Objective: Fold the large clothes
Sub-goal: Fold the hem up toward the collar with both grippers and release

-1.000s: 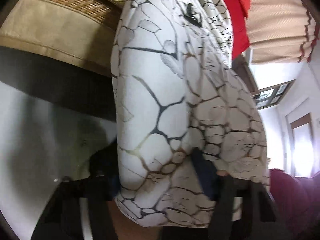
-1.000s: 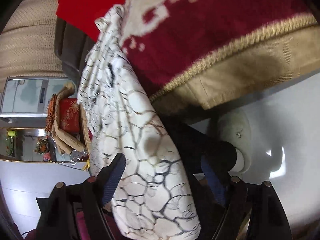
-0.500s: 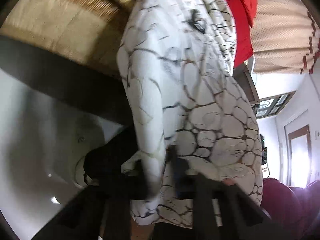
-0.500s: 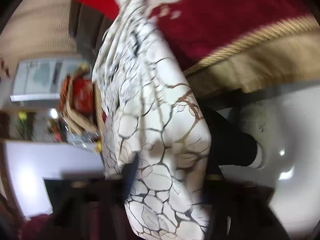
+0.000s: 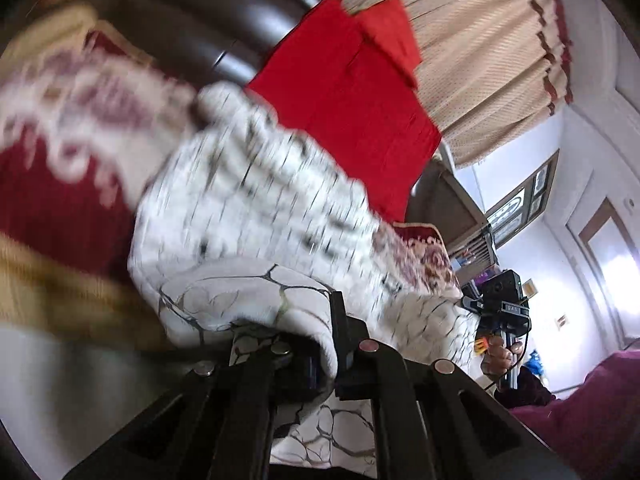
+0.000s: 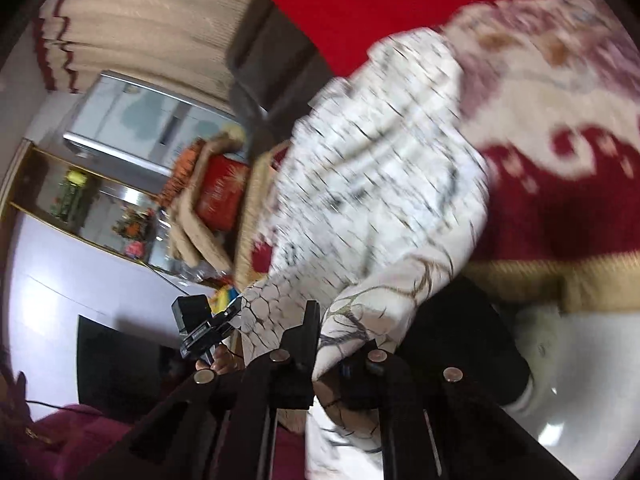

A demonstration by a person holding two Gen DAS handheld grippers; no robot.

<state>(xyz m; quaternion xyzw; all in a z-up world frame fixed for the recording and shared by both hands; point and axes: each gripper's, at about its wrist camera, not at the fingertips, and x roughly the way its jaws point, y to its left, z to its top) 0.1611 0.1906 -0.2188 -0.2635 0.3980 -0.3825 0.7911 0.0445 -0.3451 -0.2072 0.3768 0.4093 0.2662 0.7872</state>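
A white garment (image 5: 256, 216) with a dark cracked-stone print hangs off the red and cream patterned cover (image 5: 60, 184) of a sofa, blurred by motion. My left gripper (image 5: 326, 360) is shut on the garment's lower edge, cloth bunched between its black fingers. In the right wrist view the same garment (image 6: 380, 184) drapes down, and my right gripper (image 6: 332, 356) is shut on another part of its lower edge. Each view shows the other gripper, the right one (image 5: 502, 304) and the left one (image 6: 204, 324), held in a hand.
A dark sofa back (image 5: 224, 28) carries a plain red cloth (image 5: 352, 104). Beige curtains (image 5: 480, 52) hang behind. A white slipper (image 6: 540, 336) lies on the pale floor below the sofa edge. A cluttered side table with a red box (image 6: 220, 196) stands at the left.
Both grippers closed on the garment's lower edge and rose with it. The views now look over the sofa seat rather than at its front edge and the floor.
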